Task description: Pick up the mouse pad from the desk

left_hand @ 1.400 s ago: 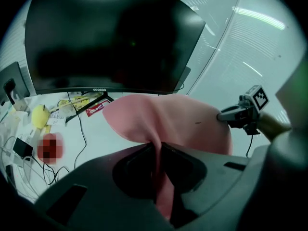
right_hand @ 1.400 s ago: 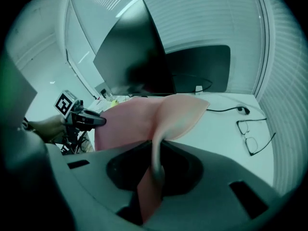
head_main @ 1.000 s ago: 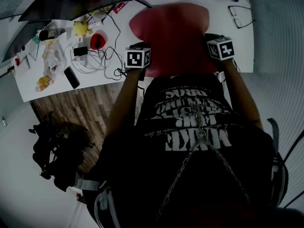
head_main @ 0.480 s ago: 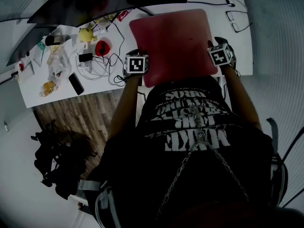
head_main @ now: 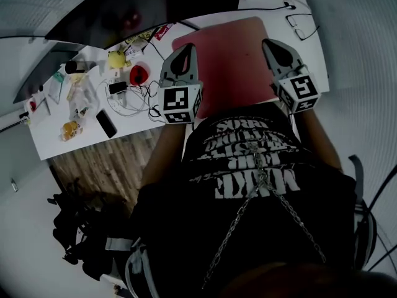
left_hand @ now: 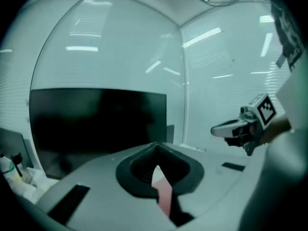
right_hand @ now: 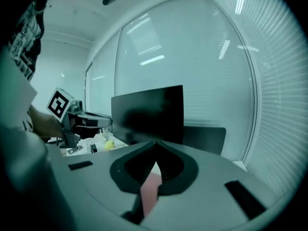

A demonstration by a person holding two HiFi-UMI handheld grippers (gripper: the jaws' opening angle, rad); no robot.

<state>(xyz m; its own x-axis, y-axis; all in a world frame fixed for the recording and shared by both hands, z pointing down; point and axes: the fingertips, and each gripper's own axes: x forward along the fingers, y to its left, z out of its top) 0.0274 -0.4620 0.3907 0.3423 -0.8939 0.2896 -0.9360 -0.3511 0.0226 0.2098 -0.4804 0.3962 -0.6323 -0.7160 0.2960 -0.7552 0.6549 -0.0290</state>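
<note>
The red mouse pad [head_main: 232, 54] lies flat on the white desk [head_main: 68, 143], in front of the person. Both grippers are raised above its near part and point forward, almost level. My left gripper [head_main: 186, 47] hangs over the pad's left edge, my right gripper [head_main: 271, 44] over its right edge. Each has its jaws shut tip to tip with nothing between them. In the left gripper view a strip of the pad [left_hand: 164, 194] shows below my shut left gripper [left_hand: 155, 146]. The right gripper view shows the same under my right gripper [right_hand: 156, 144].
A dark monitor [head_main: 142, 5] stands at the back of the desk. Left of the pad lie a red mouse [head_main: 139, 74], tangled cables [head_main: 133, 92], a yellow object [head_main: 116, 59] and a black phone [head_main: 107, 123]. Glasses [head_main: 298, 25] lie at the far right.
A second ago the pad's near edge was held up; it then dropped flat onto the desk. Both grippers have since risen clear of it, levelled out and shut.
</note>
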